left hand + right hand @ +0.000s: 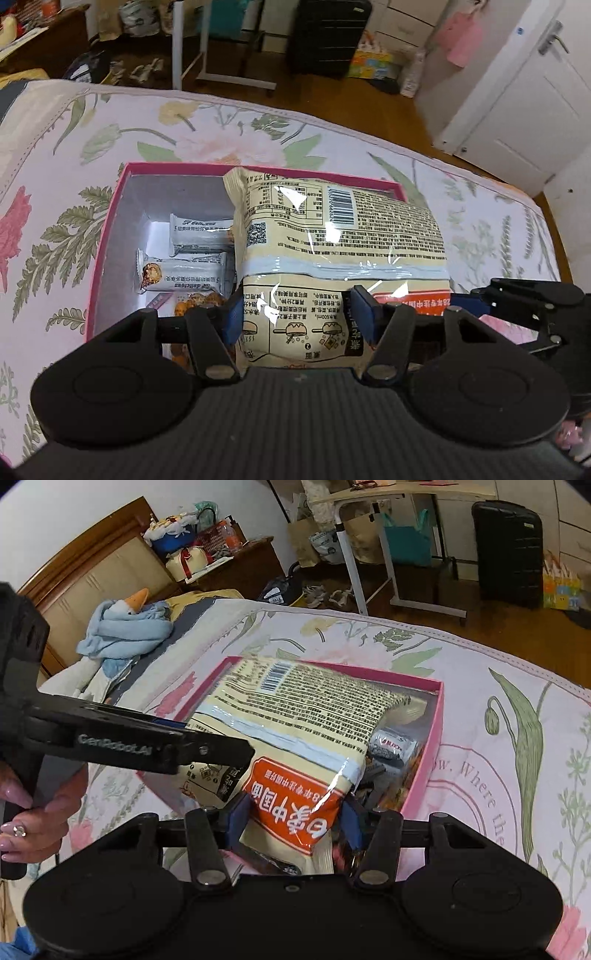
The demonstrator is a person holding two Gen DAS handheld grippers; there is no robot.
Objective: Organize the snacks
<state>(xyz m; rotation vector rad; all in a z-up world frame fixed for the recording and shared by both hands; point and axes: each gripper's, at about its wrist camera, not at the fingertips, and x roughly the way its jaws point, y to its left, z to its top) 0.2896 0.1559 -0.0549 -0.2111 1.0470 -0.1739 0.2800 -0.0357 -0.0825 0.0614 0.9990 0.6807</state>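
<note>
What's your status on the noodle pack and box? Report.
Left hand-held gripper and right hand-held gripper both clamped on noodle pack. Pack over pink box. Snack bars already inside.

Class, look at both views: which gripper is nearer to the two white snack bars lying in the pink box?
Left. The left gripper grips the noodle pack right beside the white snack bars; the right gripper holds the pack's far corner.

A large cream noodle packet (332,236), printed back upward with barcode and orange panel, lies tilted over the pink box (110,221), its near edge between both grippers' pads. Left of it, inside the box, lie two white snack bars (184,273).
</note>
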